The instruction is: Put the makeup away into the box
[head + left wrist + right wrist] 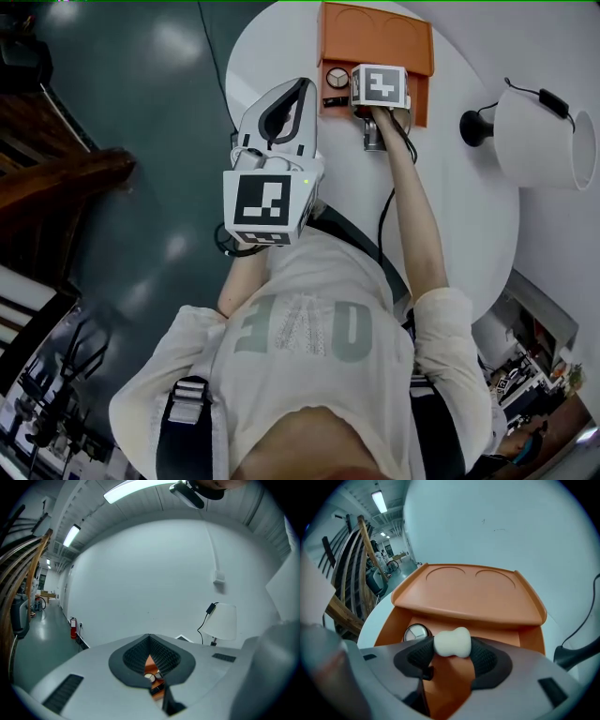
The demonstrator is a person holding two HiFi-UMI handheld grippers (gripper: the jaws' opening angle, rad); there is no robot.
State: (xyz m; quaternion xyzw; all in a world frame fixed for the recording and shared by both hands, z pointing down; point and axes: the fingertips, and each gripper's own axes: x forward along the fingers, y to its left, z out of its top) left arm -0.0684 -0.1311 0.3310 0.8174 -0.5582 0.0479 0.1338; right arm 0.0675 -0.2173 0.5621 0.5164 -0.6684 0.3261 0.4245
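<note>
Nearest, the left gripper is seen with its 2 ribbed black pads closed tip to tip, nothing caught between them. Further out, a soft, white, peanut-shaped sponge is pinched in the wide-set jaws of the right gripper, just over the smooth orange box on the round white table. 1 round silvery compact is lying inside, and the lid, pressed with 2 shallow round dimples, is tilted up behind.

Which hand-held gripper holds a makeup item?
The right hand-held gripper: it grips a white sponge over the orange box; the left hand-held gripper is empty.
</note>
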